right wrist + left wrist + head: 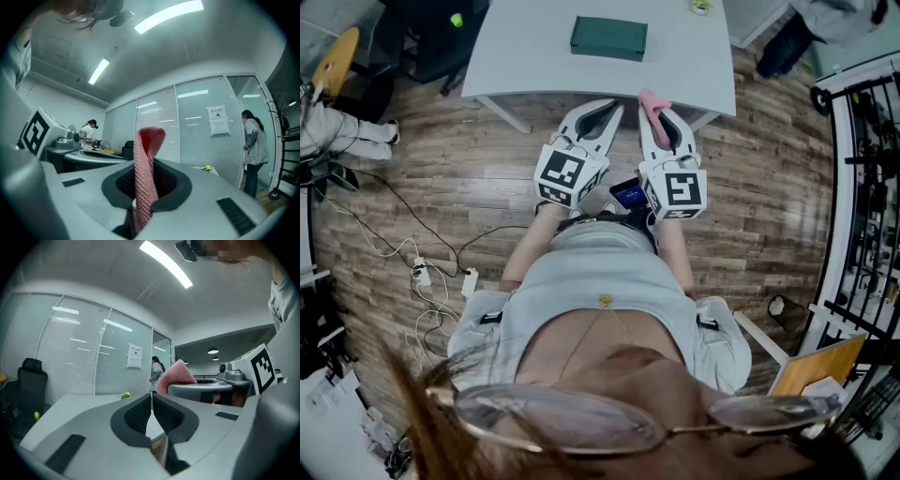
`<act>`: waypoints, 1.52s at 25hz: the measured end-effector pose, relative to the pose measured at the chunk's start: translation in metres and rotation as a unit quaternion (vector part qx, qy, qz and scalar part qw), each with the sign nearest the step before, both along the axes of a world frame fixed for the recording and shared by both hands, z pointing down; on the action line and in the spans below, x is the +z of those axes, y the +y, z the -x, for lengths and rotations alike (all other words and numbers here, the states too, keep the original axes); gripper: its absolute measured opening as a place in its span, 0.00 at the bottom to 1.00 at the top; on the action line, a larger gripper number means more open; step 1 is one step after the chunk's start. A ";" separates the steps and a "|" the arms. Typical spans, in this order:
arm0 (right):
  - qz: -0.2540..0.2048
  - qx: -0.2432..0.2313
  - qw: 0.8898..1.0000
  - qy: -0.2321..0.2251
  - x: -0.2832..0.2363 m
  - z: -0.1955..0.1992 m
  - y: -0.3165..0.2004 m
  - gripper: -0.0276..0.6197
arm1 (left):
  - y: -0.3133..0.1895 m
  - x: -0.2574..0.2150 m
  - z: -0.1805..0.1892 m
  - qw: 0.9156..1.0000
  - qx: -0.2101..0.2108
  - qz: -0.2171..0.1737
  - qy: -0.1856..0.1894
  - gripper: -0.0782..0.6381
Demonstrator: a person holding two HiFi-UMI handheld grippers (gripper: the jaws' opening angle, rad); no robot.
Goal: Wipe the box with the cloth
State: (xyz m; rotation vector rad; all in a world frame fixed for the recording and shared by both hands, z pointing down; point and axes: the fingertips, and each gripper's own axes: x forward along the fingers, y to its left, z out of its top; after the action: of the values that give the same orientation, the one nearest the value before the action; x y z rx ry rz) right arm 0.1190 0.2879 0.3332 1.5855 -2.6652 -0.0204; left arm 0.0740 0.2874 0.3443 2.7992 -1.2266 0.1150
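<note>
The left gripper has its 2 jaws closed together, with nothing between the pads. The right gripper has its jaws clamped on the pink cloth. The cloth stands as a narrow folded strip between the pads, and its looped end rises past the jaw tips. Its long axis runs along the jaws and points forward, toward the table. The left gripper view shows this cloth from the side, as a pink tip above the right gripper. Only the head view shows the box. It is dark green and flat, and it lies on the white table with its long side across the picture, about parallel to the near table edge. It is well apart from both grippers, which are side by side just before that edge, above the wooden floor. The 2 gripper views show instead a glass wall with blinds and a person standing beside it.
</note>
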 end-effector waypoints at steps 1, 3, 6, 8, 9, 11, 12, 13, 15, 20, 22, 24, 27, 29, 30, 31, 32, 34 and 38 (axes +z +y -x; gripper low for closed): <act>-0.001 -0.001 1.000 0.000 0.001 -0.001 -0.001 0.10 | -0.001 0.000 -0.002 1.000 0.000 -0.001 -0.001 0.16; -0.002 -0.002 1.000 -0.007 0.002 -0.004 -0.002 0.10 | -0.002 0.000 -0.005 1.000 -0.001 -0.003 -0.004 0.16; 0.004 -0.008 1.000 -0.023 0.004 -0.008 -0.004 0.10 | -0.004 0.001 -0.007 1.000 -0.004 -0.002 -0.006 0.16; 0.010 -0.012 1.000 -0.024 0.008 -0.009 -0.006 0.10 | -0.006 0.003 -0.008 1.000 -0.007 -0.001 -0.004 0.17; 0.012 -0.015 1.000 -0.022 0.011 -0.009 -0.007 0.10 | -0.007 0.004 -0.008 1.000 -0.009 0.000 -0.004 0.17; 0.015 -0.020 0.999 -0.021 0.015 -0.011 -0.007 0.10 | -0.009 0.008 -0.010 1.000 -0.012 0.004 -0.001 0.16; 0.016 -0.022 0.999 -0.022 0.016 -0.013 -0.007 0.10 | -0.010 0.010 -0.012 1.000 -0.014 0.006 0.000 0.16; 0.017 -0.024 0.999 -0.023 0.018 -0.016 -0.007 0.10 | -0.011 0.012 -0.015 1.000 -0.016 0.008 0.002 0.17; 0.020 -0.024 0.999 -0.025 0.020 -0.021 -0.010 0.10 | -0.013 0.014 -0.019 1.000 -0.019 0.013 0.002 0.17; 0.028 -0.013 0.999 -0.026 0.027 -0.028 -0.027 0.10 | -0.028 0.018 -0.026 1.000 -0.019 0.016 0.005 0.16; 0.031 -0.010 0.999 -0.026 0.029 -0.029 -0.036 0.10 | -0.038 0.019 -0.027 1.000 -0.016 0.017 0.007 0.16; 0.033 -0.005 0.999 -0.027 0.030 -0.029 -0.049 0.10 | -0.051 0.022 -0.026 1.000 -0.012 0.020 0.008 0.16; 0.031 0.008 0.999 -0.025 0.030 -0.026 -0.074 0.10 | -0.077 0.024 -0.022 1.000 -0.003 0.024 0.010 0.17; 0.031 0.017 0.999 -0.023 0.033 -0.024 -0.093 0.10 | -0.096 0.025 -0.020 1.000 0.007 0.024 0.012 0.16; 0.031 0.022 0.999 -0.023 0.034 -0.024 -0.103 0.10 | -0.106 0.026 -0.020 1.000 0.013 0.024 0.013 0.16; 0.030 0.026 0.999 -0.023 0.035 -0.023 -0.113 0.10 | -0.116 0.027 -0.019 0.999 0.020 0.025 0.014 0.16; 0.029 0.030 0.999 -0.024 0.035 -0.023 -0.124 0.10 | -0.127 0.027 -0.019 0.999 0.026 0.026 0.015 0.16; 0.029 0.039 0.998 -0.027 0.034 -0.021 -0.145 0.10 | -0.149 0.027 -0.017 0.999 0.036 0.027 0.016 0.17; 0.034 0.057 0.998 -0.022 0.035 -0.015 -0.188 0.10 | -0.193 0.026 -0.015 0.998 0.052 0.026 0.020 0.17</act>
State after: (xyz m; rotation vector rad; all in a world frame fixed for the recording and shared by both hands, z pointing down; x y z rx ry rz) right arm 0.1343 0.1004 0.3684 1.7332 -2.5707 0.1092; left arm 0.0886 0.0947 0.3701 2.8067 -1.0530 0.0937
